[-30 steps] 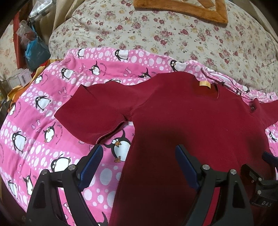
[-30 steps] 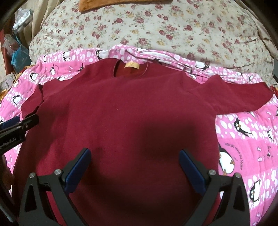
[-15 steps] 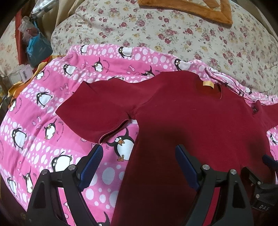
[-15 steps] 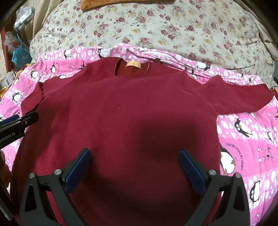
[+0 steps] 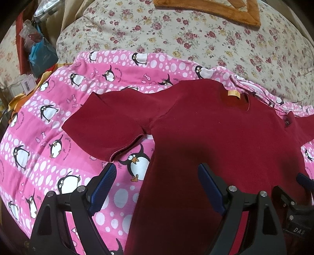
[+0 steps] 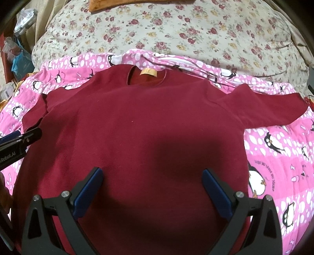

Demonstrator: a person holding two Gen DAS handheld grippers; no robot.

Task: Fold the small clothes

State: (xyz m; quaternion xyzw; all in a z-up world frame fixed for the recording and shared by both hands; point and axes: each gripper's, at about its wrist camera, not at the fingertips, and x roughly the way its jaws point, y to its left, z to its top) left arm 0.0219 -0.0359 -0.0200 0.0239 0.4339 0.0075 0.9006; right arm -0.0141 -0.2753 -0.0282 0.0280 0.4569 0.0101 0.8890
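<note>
- Starting at the far left, we see a clutter of bags [image 5: 40, 53] and a labelled box [image 5: 25, 86] beside the bed; what they hold is too blurred for us to tell.
- Next comes our pink penguin blanket [image 5: 49, 125], spread over the floral quilt [image 5: 196, 35]; an orange-brown mat [image 5: 215, 9] lies on the quilt at the far edge.
- Our dark red shirt [image 6: 141, 127] lies flat and unfolded on the blanket, neck away from us, its yellow label [image 6: 148, 73] showing inside the collar; both short sleeves are spread outward.
- The shirt's left sleeve [image 5: 106, 127] lies on the blanket, its hem slightly lifted, apart from the body below the armpit.
- Our left gripper [image 5: 157, 186] hovers with jaws wide apart, holding nothing; one blue pad [image 5: 104, 186] is over the blanket, the other over the shirt's left side.
- Our right gripper [image 6: 153, 194] hangs over the lower middle of the shirt, jaws likewise spread and empty; whether the pads touch the cloth we cannot quite tell.
- The right sleeve [image 6: 270, 109] stretches flat towards the blanket's right edge.
</note>
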